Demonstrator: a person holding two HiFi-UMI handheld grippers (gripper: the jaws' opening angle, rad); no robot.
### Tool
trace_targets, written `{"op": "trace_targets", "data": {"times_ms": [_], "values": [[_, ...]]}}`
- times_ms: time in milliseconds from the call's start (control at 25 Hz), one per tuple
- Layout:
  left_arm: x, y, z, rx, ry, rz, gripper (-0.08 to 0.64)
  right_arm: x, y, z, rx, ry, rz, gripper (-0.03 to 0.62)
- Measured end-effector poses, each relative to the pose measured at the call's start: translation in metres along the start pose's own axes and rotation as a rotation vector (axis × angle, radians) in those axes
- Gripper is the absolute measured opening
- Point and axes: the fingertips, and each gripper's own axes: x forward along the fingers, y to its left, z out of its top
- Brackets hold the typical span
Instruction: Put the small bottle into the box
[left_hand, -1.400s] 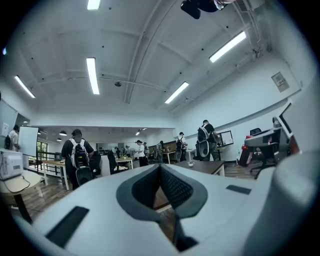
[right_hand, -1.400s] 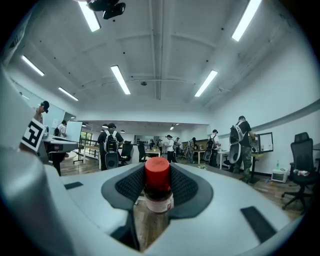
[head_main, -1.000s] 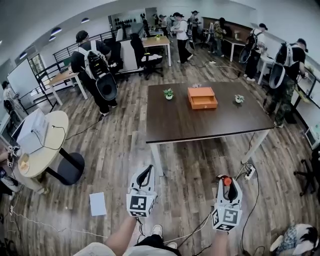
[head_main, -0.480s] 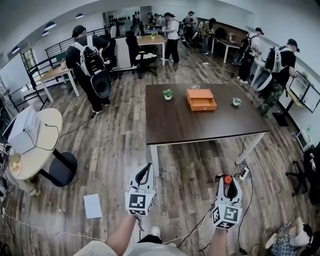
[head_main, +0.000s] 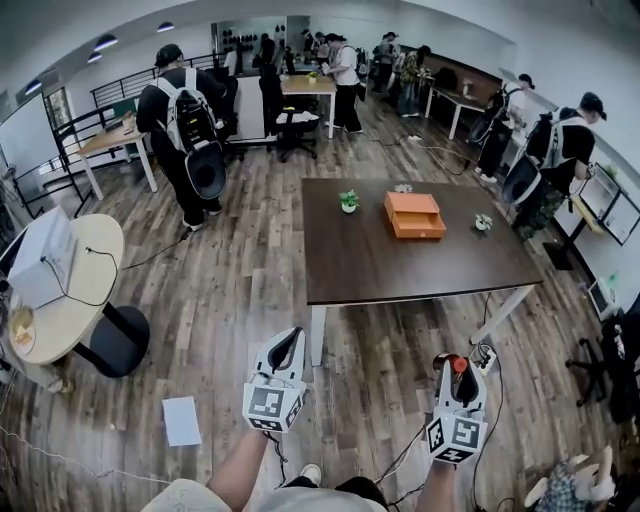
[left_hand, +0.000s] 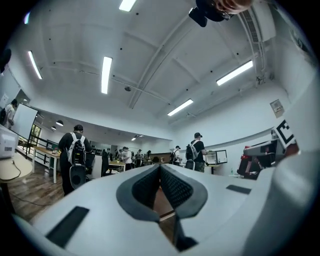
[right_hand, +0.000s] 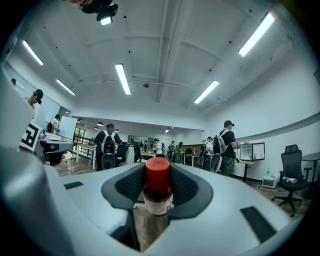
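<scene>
A small bottle (right_hand: 157, 187) with a red cap and a white label stands between the jaws of my right gripper (right_hand: 158, 185), which is shut on it. From the head view the bottle's red cap (head_main: 459, 364) shows at the tip of the right gripper (head_main: 455, 372), low over the floor. My left gripper (head_main: 287, 345) sits to its left with its jaws shut and nothing in them; in the left gripper view the pads (left_hand: 150, 186) meet at the tip. The orange box (head_main: 415, 214) lies on the dark table (head_main: 360, 270) ahead, far from both grippers.
Two small potted plants (head_main: 348, 200) (head_main: 483, 222) stand on the table beside the box. A sheet of paper (head_main: 182, 420) and cables (head_main: 400, 455) lie on the wooden floor. A round table (head_main: 75, 290) is at the left. Several people with backpacks (head_main: 190, 125) stand around.
The view has drifted: the table and box sit slightly further right and lower in the picture. Both grippers hold the same pose, the bottle still gripped.
</scene>
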Motion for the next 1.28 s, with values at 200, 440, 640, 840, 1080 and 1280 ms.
{"op": "trace_targets", "data": {"times_ms": [200, 440, 640, 840, 1080, 1280], "values": [[0.004, 0.016, -0.003, 0.022, 0.004, 0.017, 0.003, 0.009, 0.007, 0.005, -0.022, -0.005, -0.003, 0.146], [0.030, 0.013, -0.013, 0.058, 0.038, 0.009, 0.003, 0.029, -0.008, -0.004, -0.003, -0.005, -0.019, 0.146], [0.062, 0.002, -0.016, 0.078, 0.036, 0.002, 0.002, 0.050, -0.028, -0.013, 0.017, -0.009, -0.023, 0.146], [0.115, -0.020, -0.020, 0.106, 0.034, -0.007, 0.003, 0.092, -0.068, -0.018, 0.036, -0.019, -0.032, 0.146], [0.182, -0.044, -0.025, 0.116, 0.042, -0.001, 0.002, 0.146, -0.120, -0.021, 0.061, -0.024, -0.031, 0.144], [0.224, -0.062, -0.034, 0.126, 0.058, 0.008, 0.003, 0.180, -0.152, -0.025, 0.065, -0.016, -0.024, 0.144]]}}
